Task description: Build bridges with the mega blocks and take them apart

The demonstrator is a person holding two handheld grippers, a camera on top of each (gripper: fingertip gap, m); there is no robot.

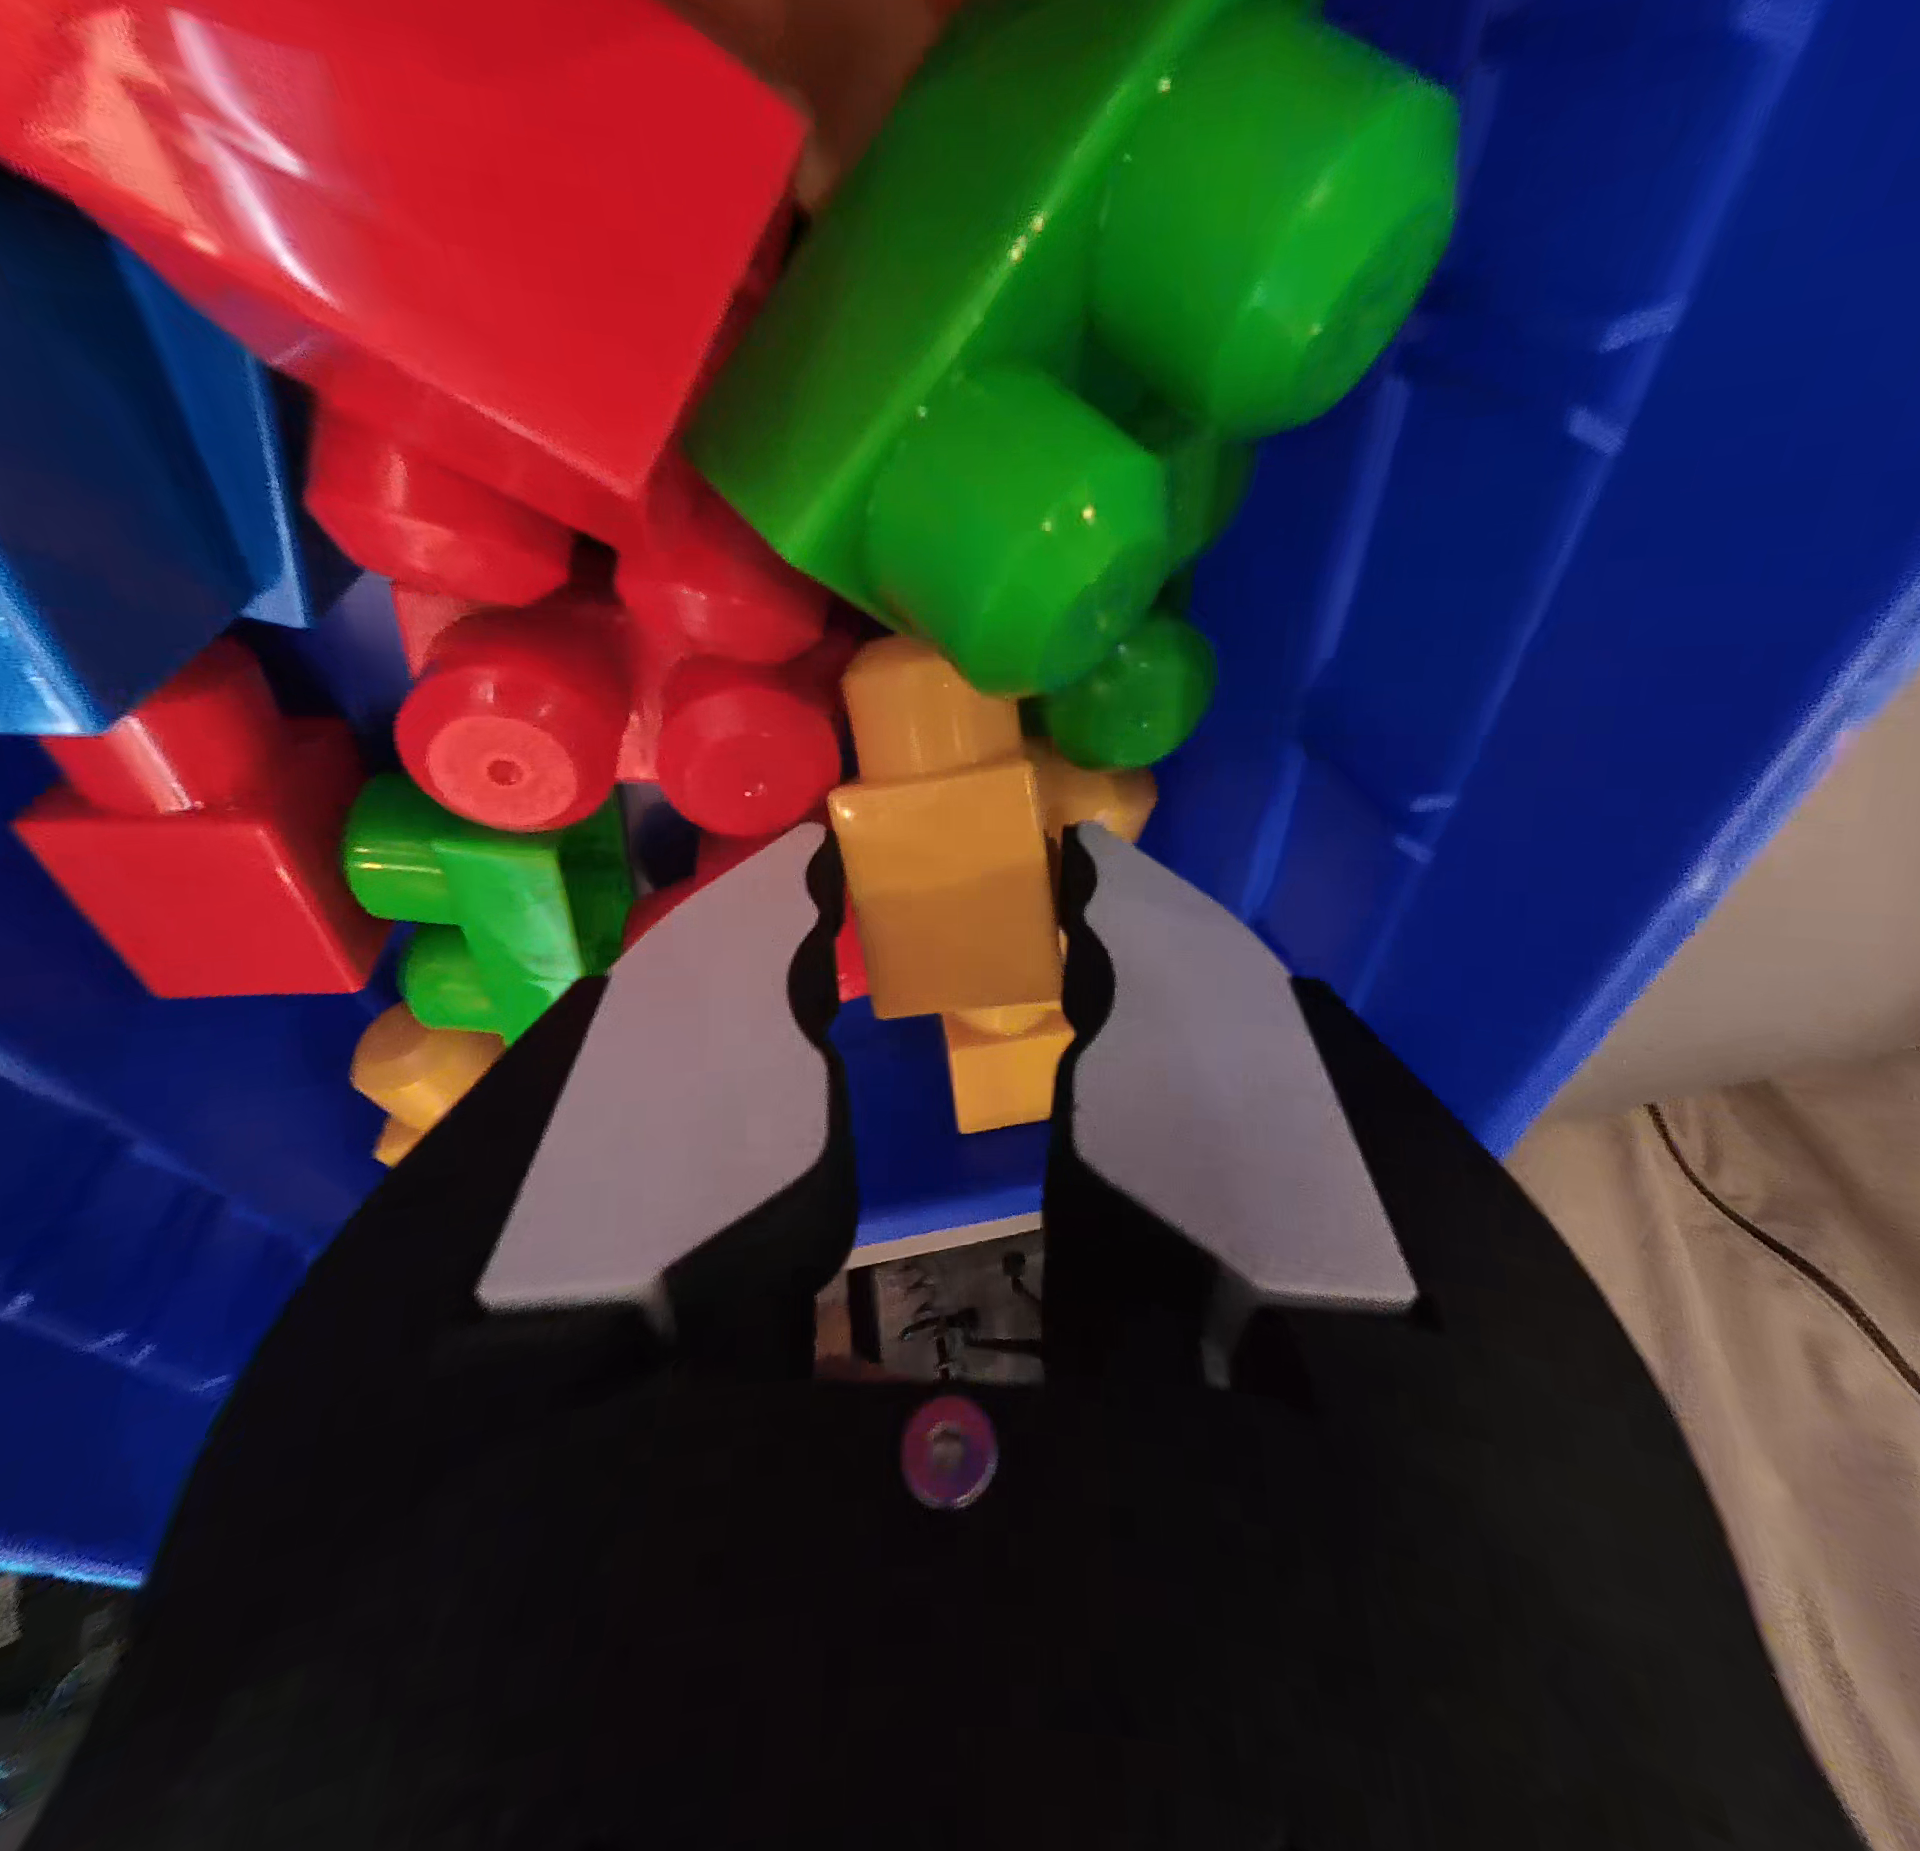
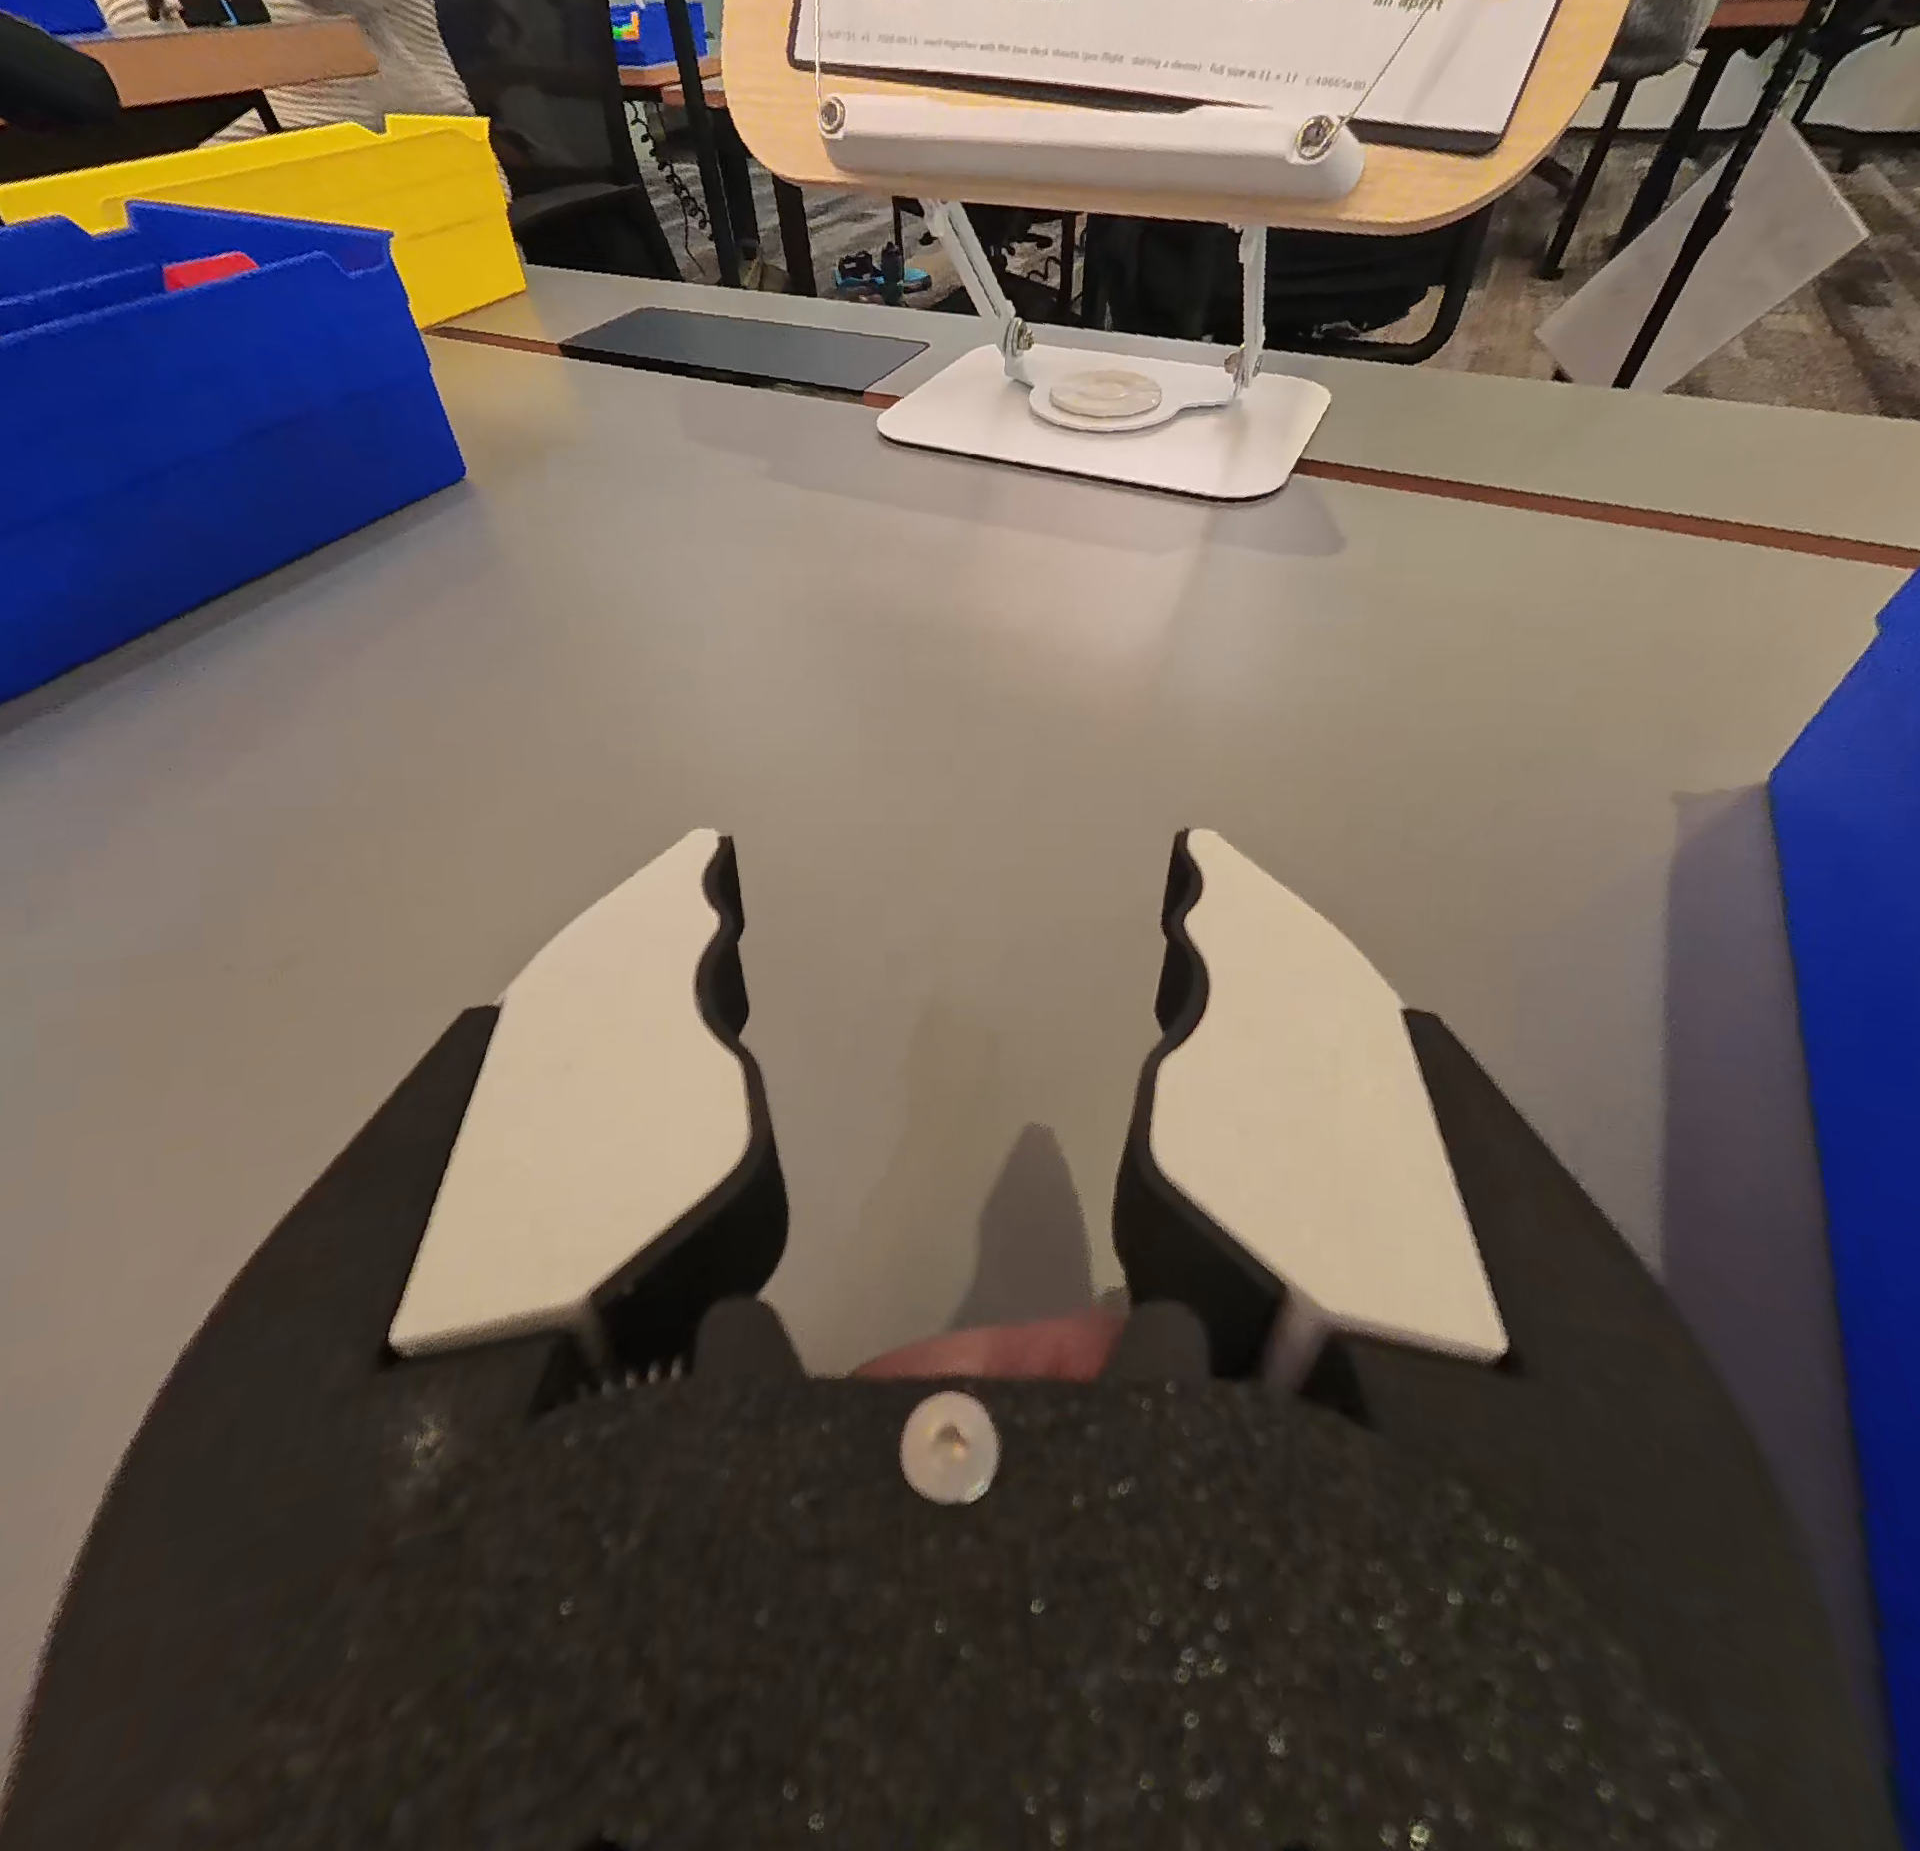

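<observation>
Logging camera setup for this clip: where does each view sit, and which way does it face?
Left wrist view: on the left tool, pointing down into a blue bin of blocks; its fingers straddle a yellow block.
Right wrist view: on the right tool, open, facing across the grey table toward a stand.
Shared: probably the blue bin.

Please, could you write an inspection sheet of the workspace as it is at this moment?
Surface: grey table, bare ahead of the right gripper.
Job's things: red, green, blue and yellow blocks heaped in a blue bin.
Clutter: white stand holding an instruction sheet; yellow bin behind another blue one.
Grippers: left gripper straddles a yellow block; contact unclear. Right gripper open, empty.
Cables: thin dark cable on cloth beside the bin.
Surroundings: other desks, a person seated.
</observation>
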